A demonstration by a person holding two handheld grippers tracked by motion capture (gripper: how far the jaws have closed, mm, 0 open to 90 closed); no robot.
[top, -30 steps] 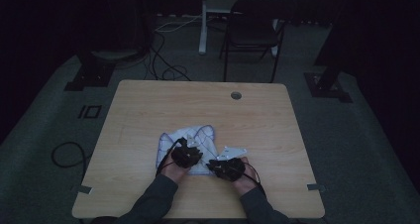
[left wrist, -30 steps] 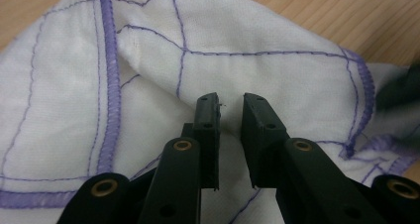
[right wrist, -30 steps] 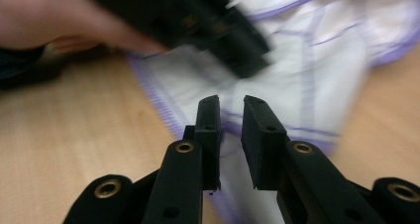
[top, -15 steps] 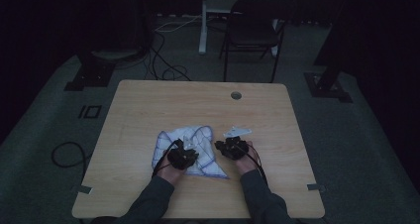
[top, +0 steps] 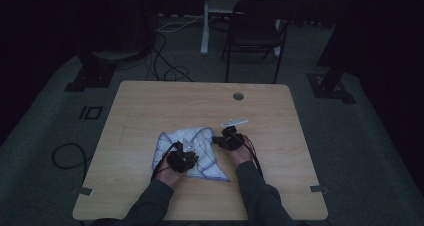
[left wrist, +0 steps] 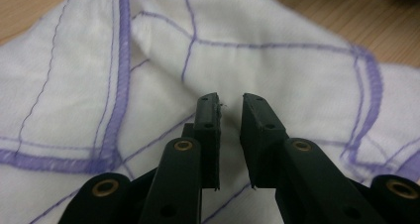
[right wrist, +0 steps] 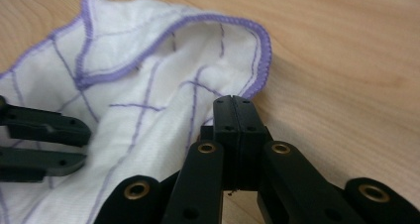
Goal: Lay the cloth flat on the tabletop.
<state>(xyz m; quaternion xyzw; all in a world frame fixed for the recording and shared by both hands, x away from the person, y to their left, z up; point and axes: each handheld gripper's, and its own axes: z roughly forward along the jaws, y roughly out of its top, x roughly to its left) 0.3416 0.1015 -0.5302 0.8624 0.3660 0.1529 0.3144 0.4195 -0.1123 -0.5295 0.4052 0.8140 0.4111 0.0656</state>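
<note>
A white cloth [top: 196,142] with purple grid lines and a purple hem lies crumpled on the wooden table [top: 150,111], toward the near side. My left gripper [top: 184,156] rests over the cloth's middle. In the left gripper view its jaws [left wrist: 229,107] stand slightly apart with nothing between them and the cloth [left wrist: 277,70] just beyond. My right gripper [top: 228,138] is at the cloth's right edge. Its jaws have just been closing and now meet [right wrist: 233,102] where the hem [right wrist: 257,60] runs into the tips. The left gripper's fingers [right wrist: 44,127] lie on the cloth at the left there.
A round cable hole [top: 238,96] sits near the table's far edge. Beyond the table stand a dark chair [top: 255,31] and a white post [top: 205,21]. Cables [top: 165,61] and stand bases [top: 95,76] lie on the dim floor.
My right gripper has moved away from the person, up along the cloth's right edge. The left gripper has stayed over the cloth.
</note>
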